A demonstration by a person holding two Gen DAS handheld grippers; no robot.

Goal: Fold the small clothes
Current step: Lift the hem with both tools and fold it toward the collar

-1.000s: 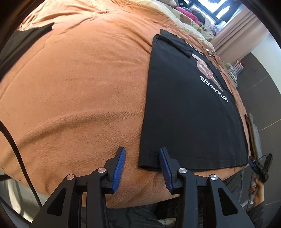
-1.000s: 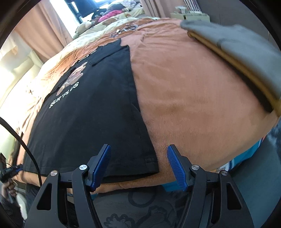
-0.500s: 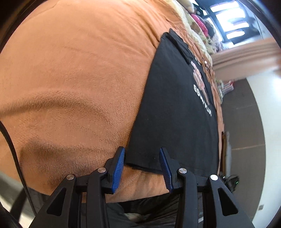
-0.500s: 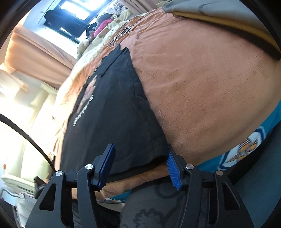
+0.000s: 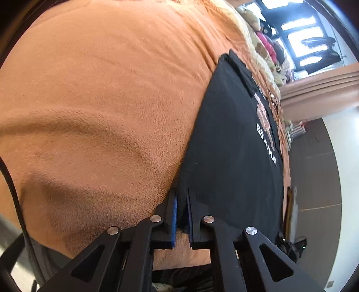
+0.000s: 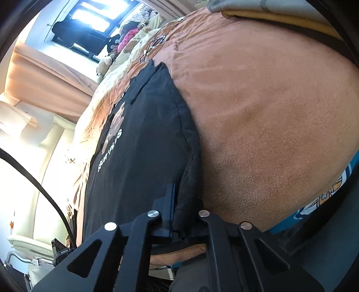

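Observation:
A black T-shirt (image 5: pixel 228 143) with a printed figure and white lettering lies flat on an orange blanket (image 5: pixel 107 94), sleeves folded in. My left gripper (image 5: pixel 182 202) is shut on the shirt's near left hem corner. In the right wrist view the same shirt (image 6: pixel 143 139) runs away from me, and my right gripper (image 6: pixel 182 197) is shut on its near right hem corner, where the cloth bunches between the blue pads. Both grippers sit low at the bed's front edge.
A grey and yellow folded pile (image 6: pixel 269 13) lies at the far right of the bed. Stuffed toys and clothes (image 5: pixel 267 47) are heaped by the window. A teal patterned sheet (image 6: pixel 323 197) hangs at the bed's right edge. A cream chair (image 6: pixel 33 242) stands left.
Both grippers have dropped to the hem and closed on its two near corners. They were open and around the corners before.

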